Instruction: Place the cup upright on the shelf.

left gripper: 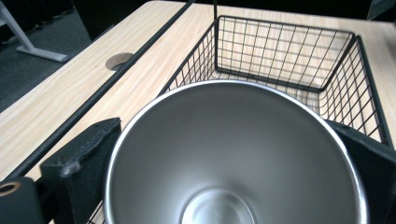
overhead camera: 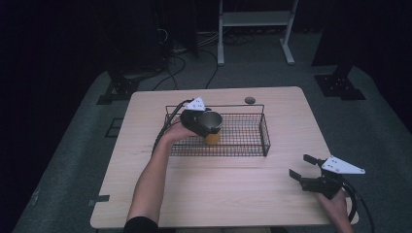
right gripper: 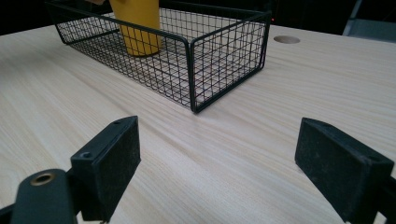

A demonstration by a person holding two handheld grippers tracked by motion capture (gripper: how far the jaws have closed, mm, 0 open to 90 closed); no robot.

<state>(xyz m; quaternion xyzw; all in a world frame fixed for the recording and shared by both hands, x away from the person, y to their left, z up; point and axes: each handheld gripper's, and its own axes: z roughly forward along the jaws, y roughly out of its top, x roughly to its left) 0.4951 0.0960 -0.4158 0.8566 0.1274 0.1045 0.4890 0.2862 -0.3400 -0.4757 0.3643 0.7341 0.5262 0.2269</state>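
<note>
A yellow cup (overhead camera: 212, 138) with a steel inside (left gripper: 229, 154) stands in the left half of a black wire basket (overhead camera: 252, 145). My left gripper (overhead camera: 206, 125) is shut on the cup, one black jaw on each side of its rim. In the right gripper view the cup (right gripper: 137, 25) shows its yellow wall inside the basket (right gripper: 224, 60). My right gripper (overhead camera: 305, 166) rests open over the bare table near the front right corner, nothing between its jaws. In its own view the right gripper (right gripper: 233, 158) faces the basket's near corner.
The light wooden table (overhead camera: 218, 189) has a round cable hole (overhead camera: 249, 100) behind the basket. The basket's right half holds nothing. A white metal stand (overhead camera: 255, 29) and cables lie on the grey floor beyond the table.
</note>
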